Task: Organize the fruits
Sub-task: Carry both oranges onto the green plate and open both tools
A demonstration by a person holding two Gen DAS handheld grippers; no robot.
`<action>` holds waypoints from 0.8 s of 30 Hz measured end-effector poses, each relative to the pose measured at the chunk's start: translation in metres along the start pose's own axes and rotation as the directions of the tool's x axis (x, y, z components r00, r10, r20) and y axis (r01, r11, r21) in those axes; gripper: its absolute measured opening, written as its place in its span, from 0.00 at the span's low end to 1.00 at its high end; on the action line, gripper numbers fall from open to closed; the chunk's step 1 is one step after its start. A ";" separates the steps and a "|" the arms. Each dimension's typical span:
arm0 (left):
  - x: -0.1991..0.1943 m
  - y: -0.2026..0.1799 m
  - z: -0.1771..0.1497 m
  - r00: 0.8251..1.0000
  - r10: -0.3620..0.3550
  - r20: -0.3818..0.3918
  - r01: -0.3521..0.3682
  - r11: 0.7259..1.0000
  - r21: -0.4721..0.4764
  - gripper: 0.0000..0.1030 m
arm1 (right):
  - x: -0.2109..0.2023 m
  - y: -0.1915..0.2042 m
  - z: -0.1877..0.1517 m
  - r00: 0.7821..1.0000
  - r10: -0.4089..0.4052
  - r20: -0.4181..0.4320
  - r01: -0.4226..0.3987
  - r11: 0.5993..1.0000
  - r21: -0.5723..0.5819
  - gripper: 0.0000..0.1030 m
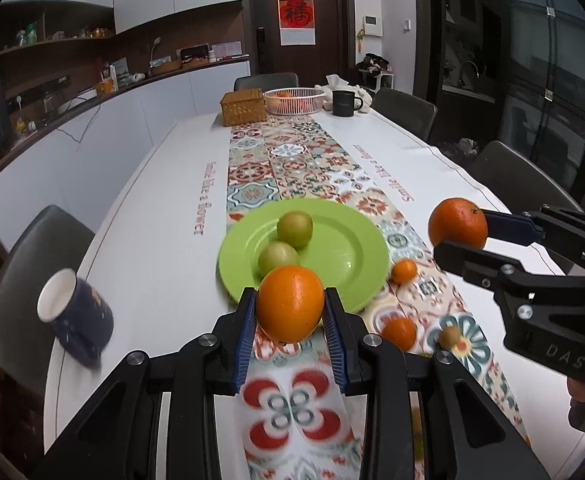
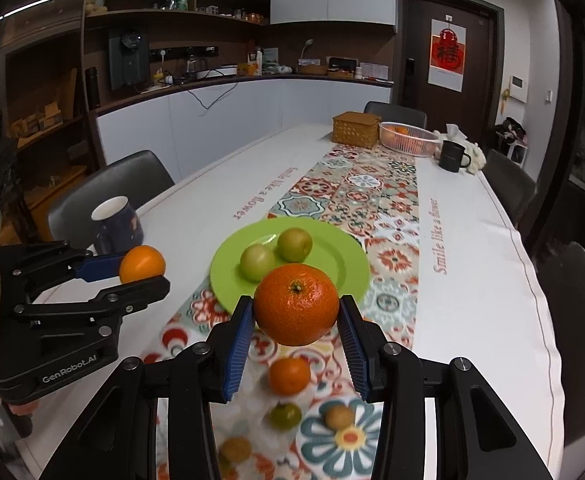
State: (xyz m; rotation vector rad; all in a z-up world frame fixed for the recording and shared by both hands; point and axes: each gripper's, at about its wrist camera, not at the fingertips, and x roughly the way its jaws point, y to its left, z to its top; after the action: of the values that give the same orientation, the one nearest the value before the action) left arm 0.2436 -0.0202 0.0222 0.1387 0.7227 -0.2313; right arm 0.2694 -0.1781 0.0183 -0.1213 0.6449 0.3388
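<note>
A green plate (image 1: pixel 344 256) (image 2: pixel 332 256) lies on the patterned table runner and holds two green fruits (image 1: pixel 294 229) (image 2: pixel 294 245). My left gripper (image 1: pixel 290 312) is shut on a smooth orange (image 1: pixel 290 307), held above the runner just before the plate's near rim; it also shows in the right wrist view (image 2: pixel 142 265). My right gripper (image 2: pixel 295 314) is shut on a darker mandarin (image 2: pixel 296 309), held above the table to the right of the plate (image 1: pixel 458 225). Small oranges (image 1: pixel 404 271) (image 2: pixel 289 376) and small greenish and brownish fruits (image 2: pixel 285 416) lie loose on the runner.
A dark blue mug (image 1: pixel 77 318) (image 2: pixel 117 225) stands left of the plate. At the far end are a woven box (image 1: pixel 243 107), a white basket with oranges (image 1: pixel 294 101) and a black mug (image 1: pixel 345 103). Chairs (image 1: pixel 404 112) surround the table.
</note>
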 end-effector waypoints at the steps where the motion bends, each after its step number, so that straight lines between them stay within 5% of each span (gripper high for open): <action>1: 0.005 0.002 0.005 1.000 0.004 0.000 -0.004 1.000 0.004 0.32 | 0.005 -0.001 0.004 1.000 0.003 -0.004 -0.003 1.000 -0.001 0.42; 17: 0.102 0.036 0.059 0.998 0.005 -0.067 -0.002 0.999 0.049 0.32 | 0.113 -0.023 0.054 0.991 0.021 -0.131 -0.014 0.998 0.054 0.42; 24: 0.152 0.046 0.064 0.987 -0.016 -0.158 0.019 1.000 0.021 0.32 | 0.158 -0.037 0.058 0.976 0.004 -0.218 0.014 0.997 0.079 0.42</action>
State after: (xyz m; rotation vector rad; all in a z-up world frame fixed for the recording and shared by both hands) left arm 0.4060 -0.0137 -0.0297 0.1736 0.8797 -0.2471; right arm 0.4328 -0.1576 -0.0311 -0.0841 0.8745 0.2964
